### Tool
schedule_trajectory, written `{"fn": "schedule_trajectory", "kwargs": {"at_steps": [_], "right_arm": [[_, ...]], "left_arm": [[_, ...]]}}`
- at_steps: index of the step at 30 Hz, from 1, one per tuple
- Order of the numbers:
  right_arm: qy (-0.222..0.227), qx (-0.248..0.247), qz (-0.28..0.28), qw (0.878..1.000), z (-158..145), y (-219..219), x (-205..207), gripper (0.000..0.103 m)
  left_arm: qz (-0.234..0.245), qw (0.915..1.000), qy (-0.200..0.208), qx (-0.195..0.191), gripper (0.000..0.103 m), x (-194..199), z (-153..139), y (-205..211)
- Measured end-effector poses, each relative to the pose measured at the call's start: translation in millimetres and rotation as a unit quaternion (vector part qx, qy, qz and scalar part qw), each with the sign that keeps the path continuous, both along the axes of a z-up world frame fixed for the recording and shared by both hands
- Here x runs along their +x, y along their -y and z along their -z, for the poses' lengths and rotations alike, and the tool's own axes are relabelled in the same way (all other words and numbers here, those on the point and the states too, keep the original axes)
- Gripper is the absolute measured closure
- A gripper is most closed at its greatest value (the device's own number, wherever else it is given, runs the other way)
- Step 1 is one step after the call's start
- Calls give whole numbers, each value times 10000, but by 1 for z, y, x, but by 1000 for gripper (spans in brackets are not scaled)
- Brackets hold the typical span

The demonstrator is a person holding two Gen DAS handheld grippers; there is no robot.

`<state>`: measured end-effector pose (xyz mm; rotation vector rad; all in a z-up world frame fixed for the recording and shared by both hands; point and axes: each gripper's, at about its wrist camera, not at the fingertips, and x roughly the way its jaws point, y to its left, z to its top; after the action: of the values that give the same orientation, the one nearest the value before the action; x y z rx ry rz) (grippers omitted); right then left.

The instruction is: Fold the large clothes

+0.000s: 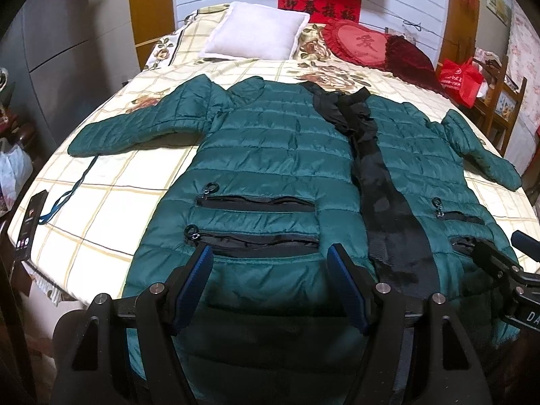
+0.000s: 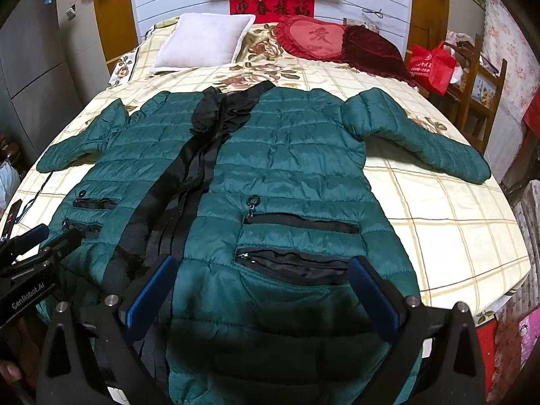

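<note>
Left wrist view: we see a green quilted jacket (image 1: 270,155) spread front-up on the bed (image 1: 111,209), hem near us and collar far, both sleeves out to the sides. A black strip of lining (image 1: 381,182) runs down the open front, right of centre. Two zipped pockets (image 1: 256,202) lie one above the other on the left panel. The left gripper (image 1: 271,266) stands over the near hem with its blue-padded fingers (image 1: 197,273) spread wide, holding nothing; whether the tips touch the cloth we cannot tell. At the right edge the right gripper (image 1: 503,249) shows in part over the right panel. A dark card (image 1: 28,222) with a blue lanyard (image 1: 67,195) lies on the bed left of the jacket. Far off sit a white pillow (image 1: 256,30), a red heart cushion (image 1: 357,42) and a red bag (image 1: 462,77).

Right wrist view: we see the jacket (image 2: 287,155) again, its right sleeve (image 2: 422,138) angled out over the checked bedcover (image 2: 438,209). The right gripper (image 2: 263,270) hangs above the right panel's near hem, its fingers (image 2: 371,290) wide apart on either side of the lower pocket (image 2: 297,263) and gripping nothing. The left gripper (image 2: 47,236) enters at the left edge, over the left panel. The white pillow (image 2: 206,38) and heart cushion (image 2: 314,38) lie at the far end.
</note>
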<state>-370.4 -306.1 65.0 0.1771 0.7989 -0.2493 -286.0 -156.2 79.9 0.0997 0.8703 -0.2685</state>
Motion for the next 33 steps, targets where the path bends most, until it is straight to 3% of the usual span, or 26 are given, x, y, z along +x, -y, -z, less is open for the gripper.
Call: {"fn": "schedule_trajectory", "kwargs": {"at_steps": [33], "right_arm": [[-59,-27,-43,10000,1,-5,8,0]], "left_arm": [[-18,10000,-49,40,61,6,7,-1]]}}
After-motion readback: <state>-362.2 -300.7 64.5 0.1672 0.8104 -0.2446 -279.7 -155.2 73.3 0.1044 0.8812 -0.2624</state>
